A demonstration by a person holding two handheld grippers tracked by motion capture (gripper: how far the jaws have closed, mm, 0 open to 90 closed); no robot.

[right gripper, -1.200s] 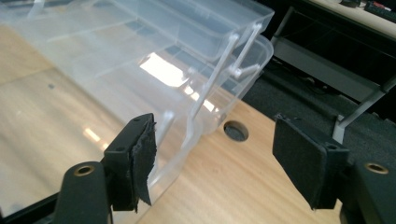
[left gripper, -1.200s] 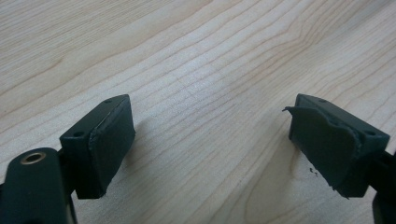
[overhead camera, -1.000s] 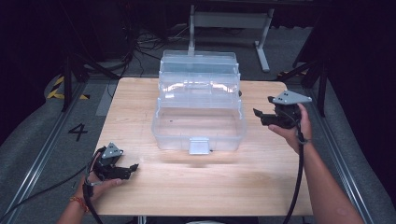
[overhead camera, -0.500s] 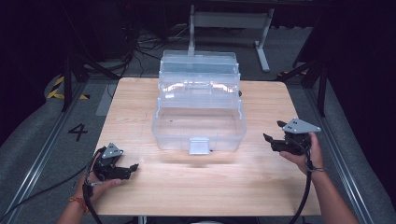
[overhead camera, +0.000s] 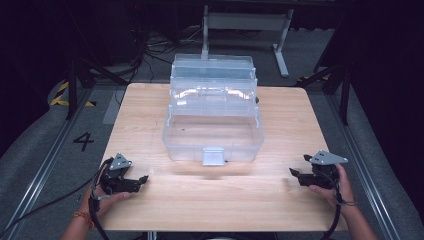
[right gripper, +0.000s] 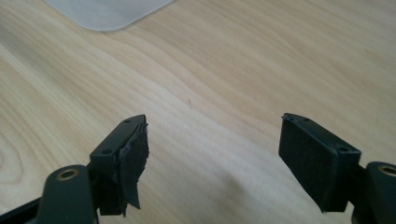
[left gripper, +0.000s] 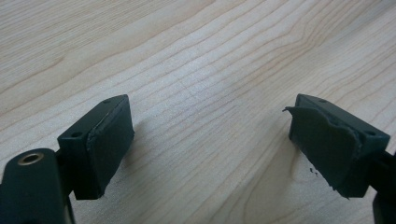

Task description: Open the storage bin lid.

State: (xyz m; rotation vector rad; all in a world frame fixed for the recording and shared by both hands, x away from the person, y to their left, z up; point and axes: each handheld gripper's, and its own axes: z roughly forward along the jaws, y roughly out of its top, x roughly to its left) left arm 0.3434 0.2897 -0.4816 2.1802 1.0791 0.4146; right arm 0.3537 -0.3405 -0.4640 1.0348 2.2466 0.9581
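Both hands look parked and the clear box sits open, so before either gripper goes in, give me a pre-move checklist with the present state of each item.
1. Left gripper empty, jaws apart over bare wood: ok.
2. Right gripper empty; its jaws have just been opening, nothing between them: ok.
3. Clear plastic box open, trays stepped back: ok.
4. Front latch on the near wall faces the person, unobstructed: ok.
5. Box contents: lower bin looks empty; upper trays too glary to judge: cannot tell.
6. Table between grippers and box free of obstacles: ok.
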